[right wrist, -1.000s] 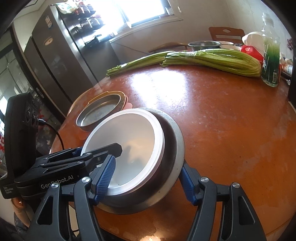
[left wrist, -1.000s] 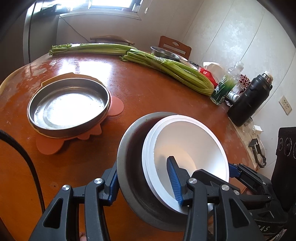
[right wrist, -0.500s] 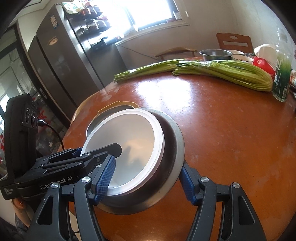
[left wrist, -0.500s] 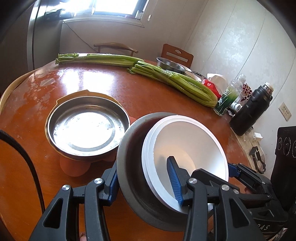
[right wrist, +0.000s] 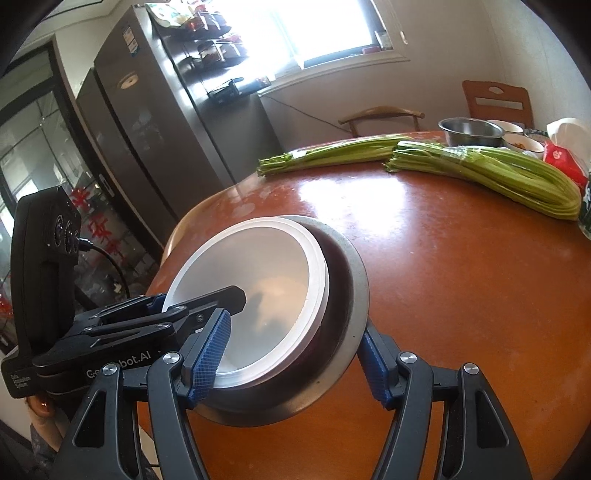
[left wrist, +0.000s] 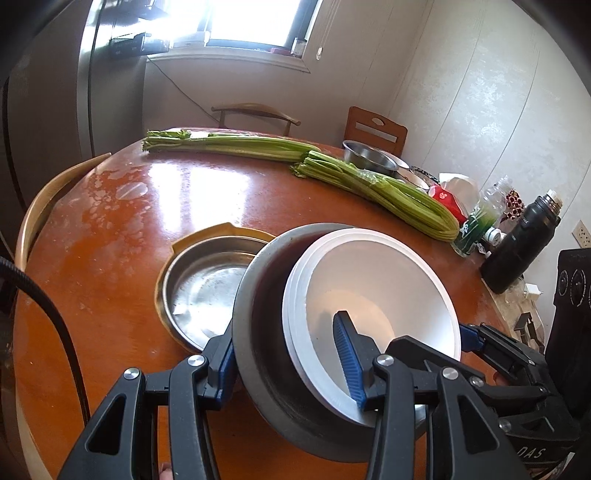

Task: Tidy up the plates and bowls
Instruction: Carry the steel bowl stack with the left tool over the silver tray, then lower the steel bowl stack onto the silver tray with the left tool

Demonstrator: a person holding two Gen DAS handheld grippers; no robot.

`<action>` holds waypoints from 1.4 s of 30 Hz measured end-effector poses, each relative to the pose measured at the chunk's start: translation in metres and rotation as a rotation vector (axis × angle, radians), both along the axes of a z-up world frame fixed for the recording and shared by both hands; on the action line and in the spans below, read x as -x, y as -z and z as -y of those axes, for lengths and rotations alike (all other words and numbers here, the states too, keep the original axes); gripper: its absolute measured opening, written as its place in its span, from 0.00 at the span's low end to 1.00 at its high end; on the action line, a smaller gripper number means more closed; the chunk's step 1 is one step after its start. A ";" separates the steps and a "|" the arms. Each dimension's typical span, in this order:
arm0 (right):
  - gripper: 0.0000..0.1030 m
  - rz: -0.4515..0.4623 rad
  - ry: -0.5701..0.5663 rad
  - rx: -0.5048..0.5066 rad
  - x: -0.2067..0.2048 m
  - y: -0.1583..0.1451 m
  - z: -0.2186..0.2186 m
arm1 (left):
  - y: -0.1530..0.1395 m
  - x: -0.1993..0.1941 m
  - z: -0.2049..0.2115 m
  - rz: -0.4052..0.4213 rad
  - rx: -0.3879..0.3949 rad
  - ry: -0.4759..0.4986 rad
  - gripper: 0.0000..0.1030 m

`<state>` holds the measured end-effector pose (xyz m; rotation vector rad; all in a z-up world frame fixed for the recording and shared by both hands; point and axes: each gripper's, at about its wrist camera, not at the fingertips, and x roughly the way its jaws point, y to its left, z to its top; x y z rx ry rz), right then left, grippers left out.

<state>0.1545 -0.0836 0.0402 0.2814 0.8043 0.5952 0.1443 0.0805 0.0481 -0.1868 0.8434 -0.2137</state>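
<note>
1. Left gripper (left wrist: pixel 290 365): clamped across the near rim of a tilted steel pan (left wrist: pixel 255 354), one blue pad outside the pan's wall, the other inside a stack of white bowls (left wrist: pixel 373 291) nested in the pan.
2. Right gripper (right wrist: pixel 291 354): clamped on the same steel pan (right wrist: pixel 347 295) from the opposite side, one blue pad inside the white bowls (right wrist: pixel 258 280), the other against the pan's outer rim.
3. In each wrist view, the other gripper's black body seen gripping the far side of the stack: right gripper (left wrist: pixel 476 338) at lower right of the left view, left gripper (right wrist: pixel 159 301) at lower left of the right view.
4. Pan and bowls held tilted, apparently clear of the round brown table (left wrist: pixel 155 206), just beside and partly overlapping a second, flat steel pan (left wrist: pixel 207 291).
5. Flat steel pan resting on an orange mat (left wrist: pixel 221 230), only the mat's edge visible around it.
6. Farther across the table: two bundles of celery (left wrist: pixel 380 192) lying end to end toward the far edge.
7. Behind the celery: a steel bowl (left wrist: pixel 369 158), then a green-labelled clear bottle (left wrist: pixel 480 221) and a black thermos (left wrist: pixel 521 247) at the right edge.
8. Beyond the table: wooden chairs (left wrist: pixel 373 129), a dark refrigerator (right wrist: pixel 147 122) and a bright window (right wrist: pixel 310 26).
</note>
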 end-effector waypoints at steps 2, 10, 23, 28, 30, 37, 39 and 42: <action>0.67 0.017 -0.021 -0.004 -0.008 -0.006 -0.011 | -0.003 -0.004 -0.012 0.005 0.003 -0.015 0.46; 0.67 0.018 -0.067 -0.018 -0.046 -0.002 -0.042 | 0.000 -0.034 -0.043 -0.001 0.001 -0.056 0.46; 0.67 -0.025 -0.092 -0.013 -0.071 0.023 -0.059 | 0.023 -0.058 -0.056 -0.043 -0.025 -0.079 0.46; 0.67 -0.030 -0.104 0.007 -0.072 0.031 -0.065 | 0.033 -0.059 -0.054 -0.059 -0.039 -0.083 0.46; 0.67 -0.042 -0.105 0.001 -0.074 0.035 -0.066 | 0.037 -0.059 -0.054 -0.066 -0.047 -0.087 0.46; 0.67 -0.043 -0.108 -0.012 -0.074 0.038 -0.066 | 0.043 -0.059 -0.057 -0.064 -0.046 -0.100 0.46; 0.67 -0.044 -0.106 -0.017 -0.074 0.040 -0.065 | 0.043 -0.059 -0.056 -0.060 -0.045 -0.102 0.46; 0.67 -0.047 -0.105 -0.023 -0.074 0.042 -0.063 | 0.043 -0.058 -0.055 -0.055 -0.050 -0.103 0.46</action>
